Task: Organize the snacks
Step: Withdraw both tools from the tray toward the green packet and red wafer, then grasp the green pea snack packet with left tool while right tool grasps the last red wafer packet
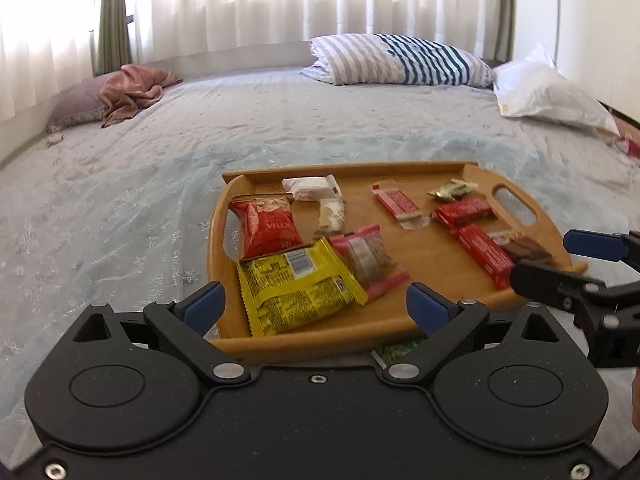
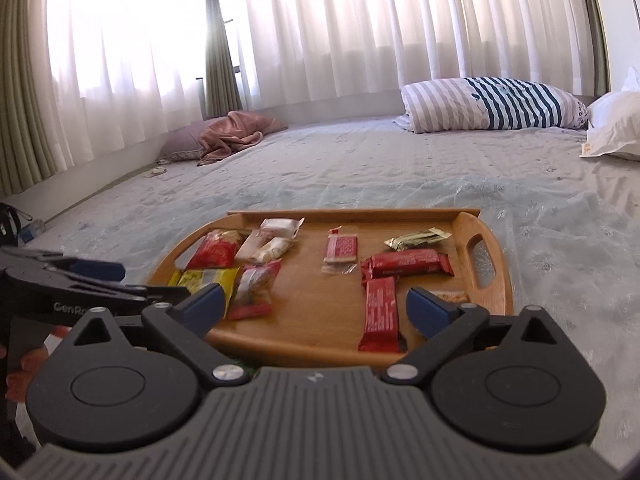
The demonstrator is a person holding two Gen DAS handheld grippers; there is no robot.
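Both claws wide open, nothing in either. Left gripper (image 1: pixel 316 304) hangs over the near-left corner of the wooden tray (image 1: pixel 348 168), which sits on the bed w/ snacks spread across it. Right gripper (image 2: pixel 314 306) sits over the near-right part of the same tray.

Key relation: the yellow packet (image 1: pixel 296 288) lies straight ahead of the left claw, right btwn its blue pads (image 1: pixel 204 304) but below them, not touched. Its long axis runs roughly across the opening, so I'd guess the wrist needs a turn or the grab goes on a short edge. Left hand is clearly the nearer one for it.

On the other side, a red bar (image 2: pixel 380 312) lies just ahead of the right claw, long axis pointing away from it, so pads would close across its narrow width – easy pick, prob. A second red bar (image 2: pixel 404 264) lies crosswise beyond it
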